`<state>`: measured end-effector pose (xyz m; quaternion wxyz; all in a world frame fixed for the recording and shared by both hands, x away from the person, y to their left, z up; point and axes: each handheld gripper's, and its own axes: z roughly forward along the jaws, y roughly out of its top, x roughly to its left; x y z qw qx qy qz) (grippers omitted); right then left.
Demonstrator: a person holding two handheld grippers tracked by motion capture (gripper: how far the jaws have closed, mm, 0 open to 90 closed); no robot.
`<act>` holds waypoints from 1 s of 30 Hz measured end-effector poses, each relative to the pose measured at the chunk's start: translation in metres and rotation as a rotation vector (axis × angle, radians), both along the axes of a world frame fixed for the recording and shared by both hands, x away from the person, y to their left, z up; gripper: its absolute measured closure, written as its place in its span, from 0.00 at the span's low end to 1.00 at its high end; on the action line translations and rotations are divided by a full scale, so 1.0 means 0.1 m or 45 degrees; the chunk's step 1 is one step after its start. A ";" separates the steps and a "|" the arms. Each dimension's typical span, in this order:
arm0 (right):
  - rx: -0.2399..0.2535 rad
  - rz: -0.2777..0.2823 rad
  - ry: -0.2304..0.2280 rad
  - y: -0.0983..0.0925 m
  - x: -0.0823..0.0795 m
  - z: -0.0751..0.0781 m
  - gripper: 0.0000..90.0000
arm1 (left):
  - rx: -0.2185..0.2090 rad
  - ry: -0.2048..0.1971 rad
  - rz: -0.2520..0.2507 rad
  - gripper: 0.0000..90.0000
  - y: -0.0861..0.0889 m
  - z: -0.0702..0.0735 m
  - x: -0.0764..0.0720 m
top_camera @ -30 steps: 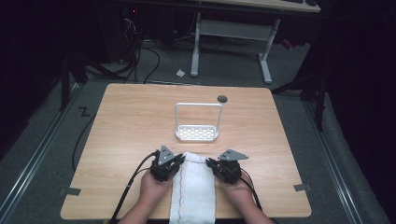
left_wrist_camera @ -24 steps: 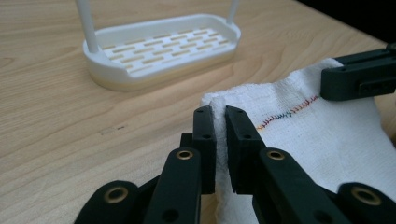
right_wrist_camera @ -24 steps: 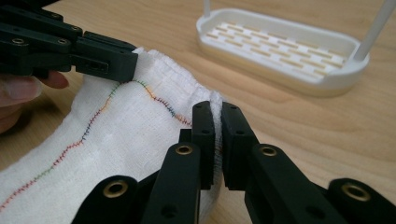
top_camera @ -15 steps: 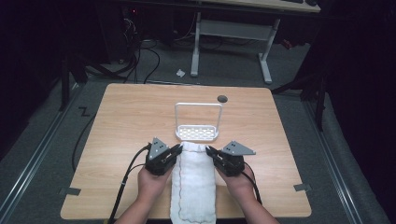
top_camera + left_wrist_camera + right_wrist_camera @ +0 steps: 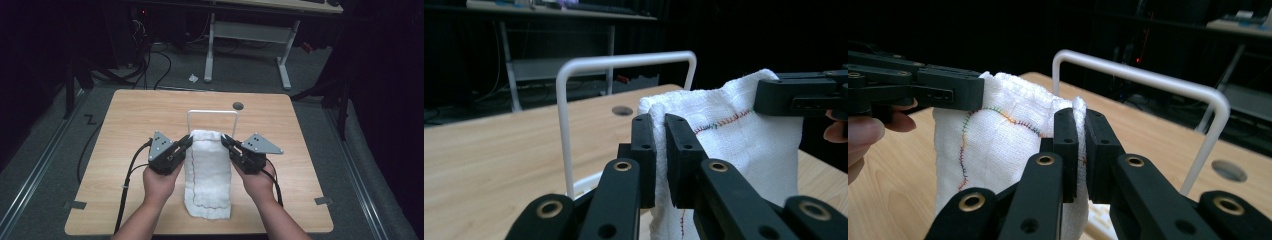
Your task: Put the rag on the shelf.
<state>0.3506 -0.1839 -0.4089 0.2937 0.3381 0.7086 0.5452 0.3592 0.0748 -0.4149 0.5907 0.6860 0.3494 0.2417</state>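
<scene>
White towel (image 5: 207,175) hanging by its top corners just in front of the white rack (image 5: 212,114), lower end still trailing on the table (image 5: 125,125). Being lifted: a second ago lying flat, now raised with most of its length off the wood. Left gripper (image 5: 187,142) clamping tight on the left corner, right gripper (image 5: 225,141) clamping tight on the right corner, cloth pinched between each pair of jaws. Probably heading for draping over the rack's top bar. Rack's perforated base tray holding nothing visible, mostly hidden behind the towel.
</scene>
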 end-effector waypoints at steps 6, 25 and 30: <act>0.025 0.001 -0.073 -0.03 -0.07 0.20 0.95 | -0.006 -0.093 -0.010 0.93 -0.01 0.24 -0.08; 0.071 -0.041 -0.189 -0.07 0.21 0.71 0.96 | 0.038 -0.219 0.015 0.94 -0.07 0.81 0.37; 0.077 -0.059 -0.209 -0.04 0.39 0.83 0.96 | 0.030 -0.233 0.059 0.93 -0.09 0.92 0.56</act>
